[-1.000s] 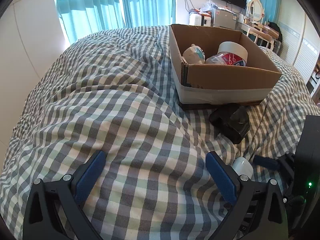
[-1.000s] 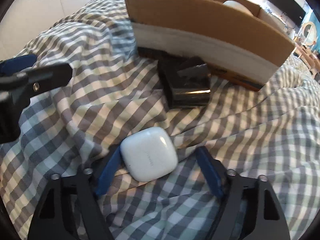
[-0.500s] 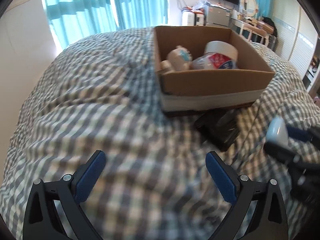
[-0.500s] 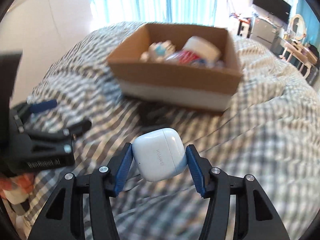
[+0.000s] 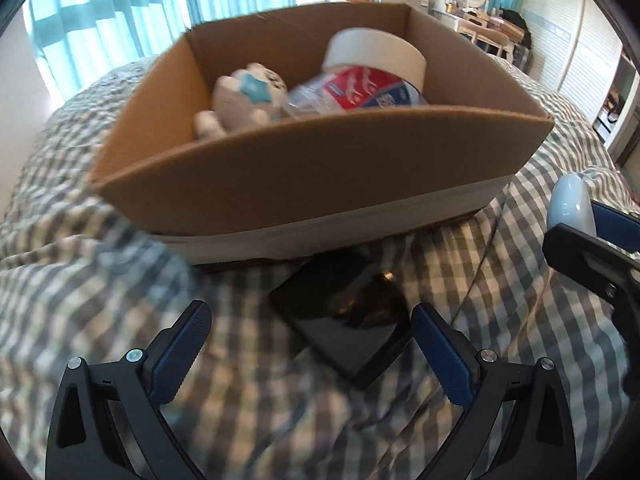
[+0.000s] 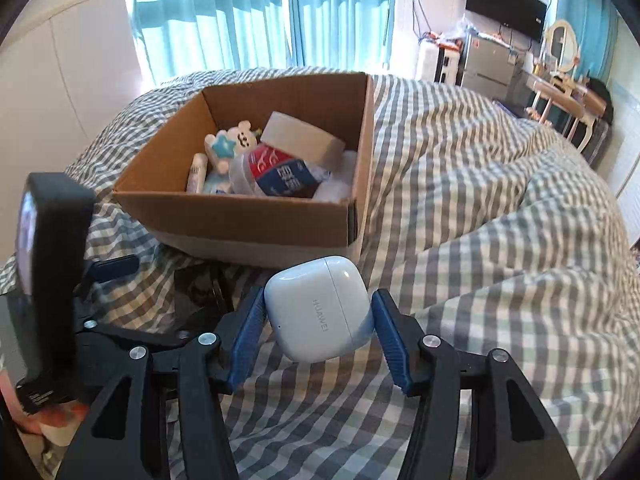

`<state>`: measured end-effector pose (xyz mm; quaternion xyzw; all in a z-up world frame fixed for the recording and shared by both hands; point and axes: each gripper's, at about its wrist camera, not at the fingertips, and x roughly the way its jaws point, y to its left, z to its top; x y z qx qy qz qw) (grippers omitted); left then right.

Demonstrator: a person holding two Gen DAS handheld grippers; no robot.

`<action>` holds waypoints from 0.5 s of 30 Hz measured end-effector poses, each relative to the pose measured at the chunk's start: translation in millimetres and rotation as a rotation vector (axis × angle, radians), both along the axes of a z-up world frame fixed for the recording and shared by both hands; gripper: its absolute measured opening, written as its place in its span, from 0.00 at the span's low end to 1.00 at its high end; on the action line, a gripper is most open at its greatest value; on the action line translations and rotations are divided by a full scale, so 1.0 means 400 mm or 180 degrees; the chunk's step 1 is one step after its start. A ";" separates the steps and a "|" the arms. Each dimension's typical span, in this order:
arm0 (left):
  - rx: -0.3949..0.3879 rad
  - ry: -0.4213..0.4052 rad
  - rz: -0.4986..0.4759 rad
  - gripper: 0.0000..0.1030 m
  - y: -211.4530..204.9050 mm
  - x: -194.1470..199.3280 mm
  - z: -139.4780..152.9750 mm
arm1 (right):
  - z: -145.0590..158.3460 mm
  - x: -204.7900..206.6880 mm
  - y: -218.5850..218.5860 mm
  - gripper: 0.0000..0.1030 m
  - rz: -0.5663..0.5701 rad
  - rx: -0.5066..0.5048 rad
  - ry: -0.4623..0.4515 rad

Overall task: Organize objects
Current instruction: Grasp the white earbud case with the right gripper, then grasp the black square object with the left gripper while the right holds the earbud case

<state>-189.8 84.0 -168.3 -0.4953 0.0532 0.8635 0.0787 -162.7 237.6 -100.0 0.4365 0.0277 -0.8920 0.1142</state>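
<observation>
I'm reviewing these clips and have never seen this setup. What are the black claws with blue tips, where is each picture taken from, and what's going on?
No robot here: a person carries a two-finger gripper in each hand, each with a fisheye camera looking along its fingers. One picture is the left gripper's view, the other the right's.

The scene is a bed with a checked cover. On it sits a cardboard box holding a plush toy, a tape roll and a bottle; other bits there are too small to name.

The right gripper is closed on a white earbud case, lifted short of the box. The left gripper is open and empty, with a black device lying on the cover ahead of it, just before the box.
</observation>
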 end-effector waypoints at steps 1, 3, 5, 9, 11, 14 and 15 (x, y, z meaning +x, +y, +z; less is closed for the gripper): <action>-0.0007 -0.0017 -0.0043 1.00 0.010 -0.005 -0.009 | 0.002 0.004 0.007 0.53 0.0000 -0.0041 0.0009; -0.0029 -0.0037 -0.0108 1.00 0.028 -0.014 -0.028 | 0.001 0.007 0.014 0.53 -0.0004 -0.0097 0.0016; -0.0048 -0.0057 -0.0136 1.00 0.037 -0.022 -0.048 | -0.008 0.007 0.015 0.53 0.0005 -0.0118 -0.0017; -0.0015 -0.0121 -0.0128 0.91 0.034 -0.028 -0.073 | -0.019 0.010 0.018 0.53 0.0003 -0.0150 -0.0051; -0.0002 -0.0106 -0.0093 0.82 0.026 -0.024 -0.067 | -0.018 0.016 0.018 0.53 0.0007 -0.0145 -0.0041; 0.0072 -0.0136 -0.0075 0.82 0.013 -0.012 -0.057 | -0.019 0.018 0.015 0.53 0.0013 -0.0140 -0.0045; 0.0072 -0.0130 -0.0071 0.82 0.011 -0.007 -0.053 | -0.018 0.022 0.013 0.53 0.0011 -0.0120 -0.0040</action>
